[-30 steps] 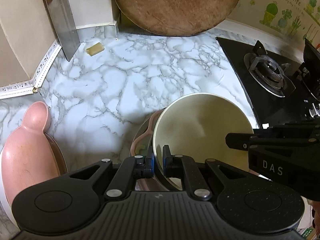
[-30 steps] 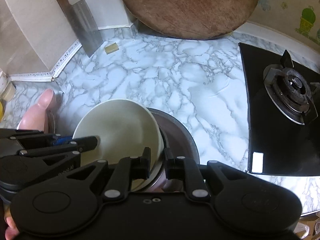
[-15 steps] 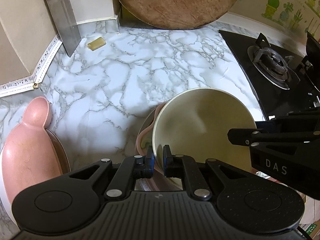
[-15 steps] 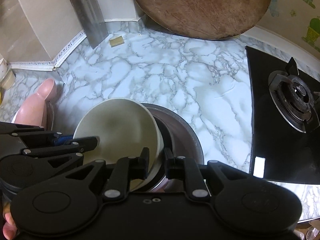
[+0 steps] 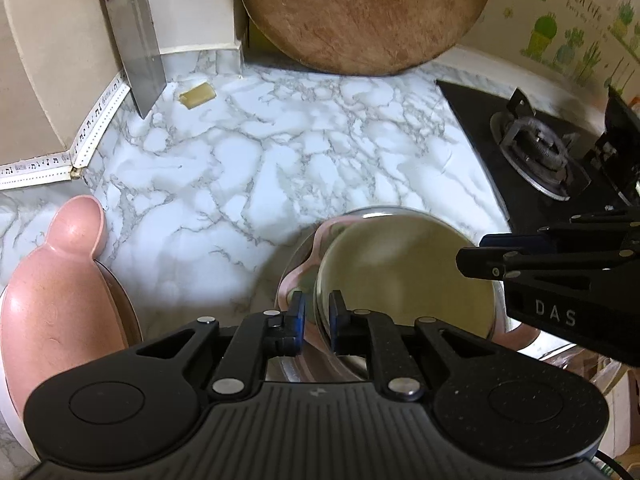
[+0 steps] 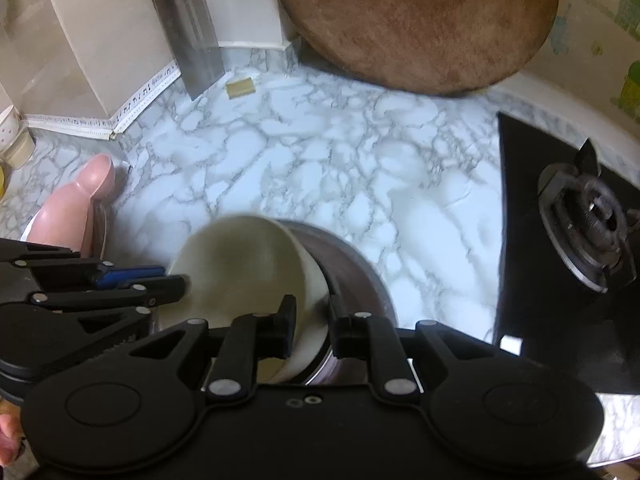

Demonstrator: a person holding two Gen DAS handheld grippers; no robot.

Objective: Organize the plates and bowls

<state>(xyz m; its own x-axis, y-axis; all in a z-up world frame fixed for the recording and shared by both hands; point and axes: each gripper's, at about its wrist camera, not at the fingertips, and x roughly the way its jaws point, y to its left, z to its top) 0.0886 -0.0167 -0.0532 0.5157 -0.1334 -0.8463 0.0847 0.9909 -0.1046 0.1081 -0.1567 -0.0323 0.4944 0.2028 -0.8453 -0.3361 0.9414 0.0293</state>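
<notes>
A cream bowl (image 5: 404, 272) sits tilted in a steel bowl (image 6: 352, 268), with a pink dish (image 5: 316, 248) under its left side. My left gripper (image 5: 317, 316) is shut on the cream bowl's near rim. My right gripper (image 6: 312, 320) is shut on the bowl's (image 6: 248, 264) right rim, one finger inside and one outside, next to the steel bowl's edge. A pink gourd-shaped dish (image 5: 56, 292) lies on a brown-rimmed plate at the left; it also shows in the right wrist view (image 6: 76, 208).
The marble counter (image 5: 280, 160) stretches ahead. A cleaver (image 5: 140, 56) and a round wooden board (image 5: 360, 12) lean on the back wall. A small yellow block (image 5: 197, 95) lies near the cleaver. A black gas hob (image 6: 580, 240) is at the right.
Both grippers have drawn back and down with the cream bowl. The bowl has tilted and settled lower in the steel bowl. The view is slightly blurred from motion.
</notes>
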